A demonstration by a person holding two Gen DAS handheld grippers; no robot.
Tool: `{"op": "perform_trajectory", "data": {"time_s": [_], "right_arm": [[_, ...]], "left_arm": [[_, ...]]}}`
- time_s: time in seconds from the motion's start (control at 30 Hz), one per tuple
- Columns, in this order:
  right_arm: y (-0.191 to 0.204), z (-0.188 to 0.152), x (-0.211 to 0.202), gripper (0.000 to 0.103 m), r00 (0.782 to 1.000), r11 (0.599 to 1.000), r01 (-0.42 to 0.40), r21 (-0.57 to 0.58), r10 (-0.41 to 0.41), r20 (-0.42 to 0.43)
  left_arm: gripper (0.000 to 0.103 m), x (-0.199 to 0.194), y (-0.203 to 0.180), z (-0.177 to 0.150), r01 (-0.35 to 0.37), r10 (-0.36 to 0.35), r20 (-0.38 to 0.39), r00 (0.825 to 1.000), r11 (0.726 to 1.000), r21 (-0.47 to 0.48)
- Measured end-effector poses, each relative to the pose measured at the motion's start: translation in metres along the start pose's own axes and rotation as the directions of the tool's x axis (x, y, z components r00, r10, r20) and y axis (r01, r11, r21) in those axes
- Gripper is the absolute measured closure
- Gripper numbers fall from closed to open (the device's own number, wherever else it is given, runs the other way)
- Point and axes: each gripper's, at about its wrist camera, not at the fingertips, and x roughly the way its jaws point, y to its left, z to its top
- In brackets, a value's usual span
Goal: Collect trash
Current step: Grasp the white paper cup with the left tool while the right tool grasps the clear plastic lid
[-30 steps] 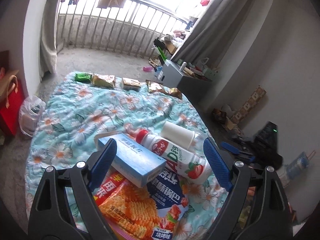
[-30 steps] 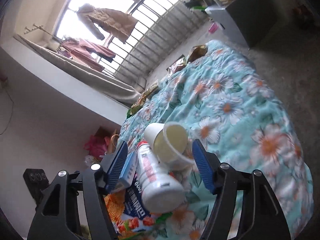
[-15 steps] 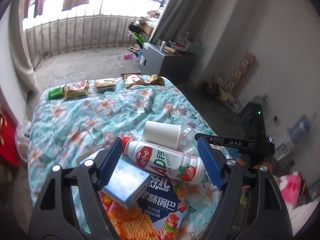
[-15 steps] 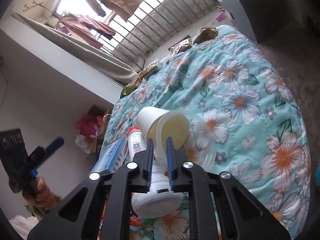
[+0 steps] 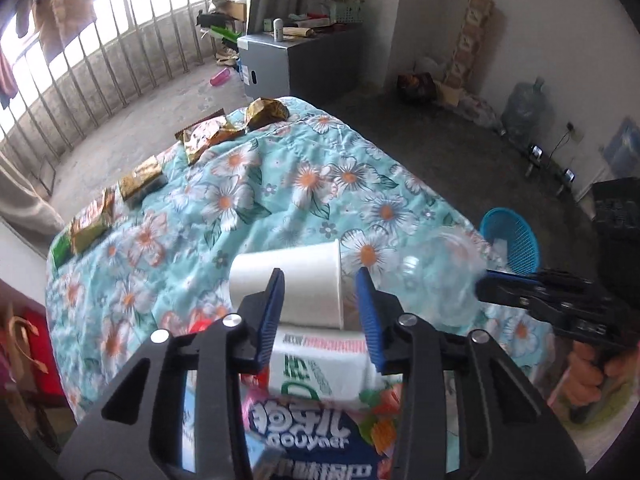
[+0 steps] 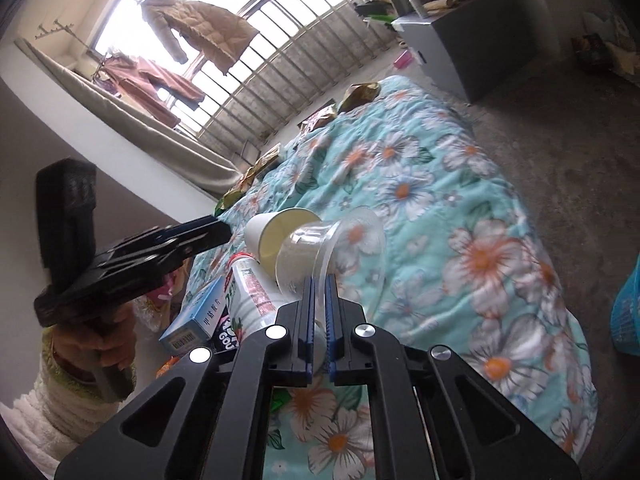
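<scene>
**Right gripper pinches the clear cup's rim while the left closes around the paper cup**

The right gripper [image 6: 318, 286] has its blue pads pressed together on the rim of the clear plastic cup [image 6: 332, 246], which lies on its side on the floral turquoise quilt [image 6: 460, 220] at the gripper's 12 o'clock, mouth towards 1 o'clock. The left gripper [image 5: 320, 280], pointing steeply down, has just been closing; its jaws stand part-spread to either side of the white paper cup [image 5: 290, 284]. I cannot tell whether the pads touch it. That cup's long axis runs 9 to 3 o'clock, crosswise to the fingers, above the white yoghurt-drink bottle [image 5: 320, 368]. The blue mesh waste basket [image 5: 510, 238] stands on the floor at 2 o'clock, nearer the right hand [image 5: 592, 372], so the clear cup likely goes in first.
</scene>
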Motion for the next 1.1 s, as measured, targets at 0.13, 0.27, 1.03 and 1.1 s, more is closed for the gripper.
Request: {"op": "perform_trajectory", "data": {"time_s": [0.13, 0.27, 1.03, 1.1], "right_arm": [[-0.003, -0.007, -0.010, 0.098, 1.000, 1.000, 0.024, 0.004, -0.024, 0.009], [-0.005, -0.010, -0.013, 0.098, 1.000, 1.000, 0.005, 0.019, -0.005, 0.015], [0.007, 0.008, 0.014, 0.064, 0.986, 0.985, -0.160, 0.066, 0.162, -0.032], [0.012, 0.010, 0.024, 0.063, 0.987, 0.987, -0.152, 0.059, 0.155, -0.050]], "left_arm": [[0.076, 0.015, -0.012, 0.003, 0.001, -0.001, -0.017, 1.000, 0.999, 0.037], [0.076, 0.029, -0.020, 0.003, -0.016, 0.020, -0.051, 0.999, 0.997, 0.073], [0.098, 0.031, 0.000, 0.012, -0.157, 0.158, -0.004, 0.987, 0.982, 0.106], [0.099, 0.027, 0.006, 0.012, -0.165, 0.166, 0.005, 0.986, 0.982, 0.091]]}}
